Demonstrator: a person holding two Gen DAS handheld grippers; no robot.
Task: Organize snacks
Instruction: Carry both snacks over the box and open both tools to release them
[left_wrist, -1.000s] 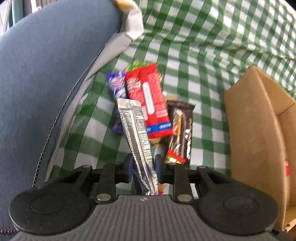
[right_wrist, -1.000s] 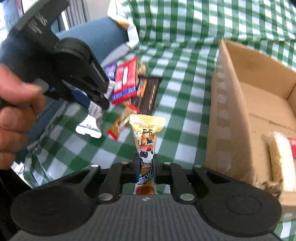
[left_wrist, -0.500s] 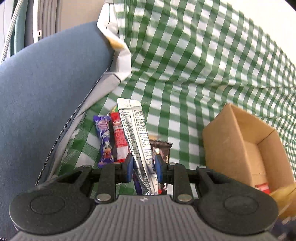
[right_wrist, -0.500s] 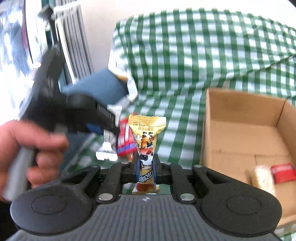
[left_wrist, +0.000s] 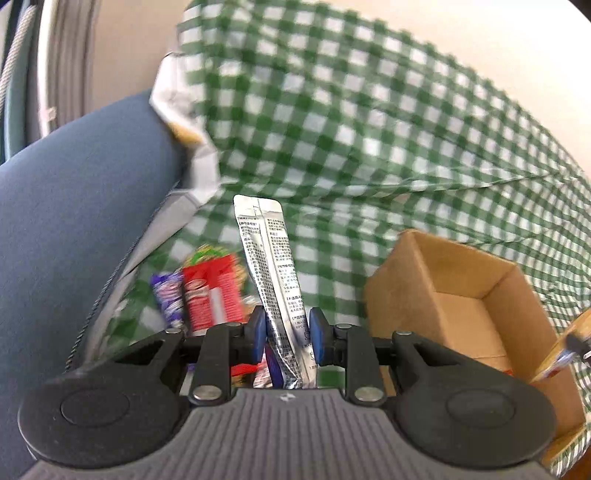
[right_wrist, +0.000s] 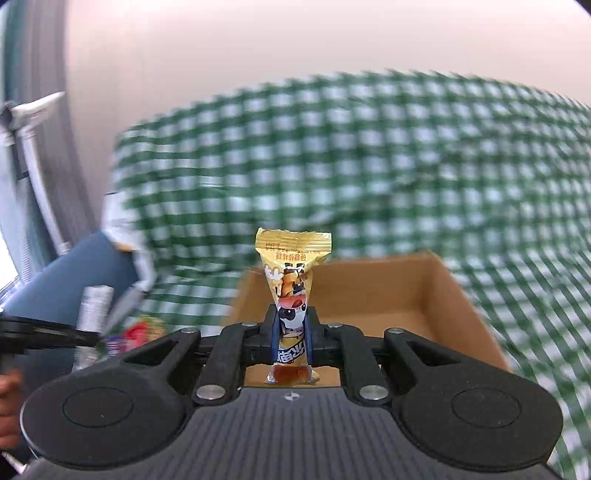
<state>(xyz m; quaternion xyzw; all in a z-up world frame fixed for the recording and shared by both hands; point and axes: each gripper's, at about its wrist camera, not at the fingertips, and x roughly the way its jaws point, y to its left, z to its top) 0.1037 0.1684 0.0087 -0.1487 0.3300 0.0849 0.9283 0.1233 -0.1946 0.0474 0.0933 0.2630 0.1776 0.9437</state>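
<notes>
Two grippers are in use, each holding one snack; the left gripper (left_wrist: 286, 338) has its jaws at a narrow gap clamped on a long silver sachet (left_wrist: 271, 266) with printed text, which stands upright between the blue pads; the right gripper (right_wrist: 291, 334) has its jaws closed tight on one yellow cartoon-printed packet (right_wrist: 291, 266), its crimped top fanned out above the pads.

One open cardboard box (left_wrist: 476, 295) sits on the green checked cloth (left_wrist: 332, 110), to the right of the left gripper and directly beyond the right one (right_wrist: 417, 291); something red shows at its floor in the left wrist view, too little to name.

On the cloth left of the silver sachet lies a small pile: one purple wrapper (left_wrist: 168, 299), one red packet (left_wrist: 214, 295), and one green-and-yellow item (left_wrist: 208, 253) behind them, blurred; further wrappers under the fingers cannot be counted.

One blue cushion (left_wrist: 74, 221) fills the left side; part of a hand (right_wrist: 9, 406) shows at the left edge of the right wrist view.
</notes>
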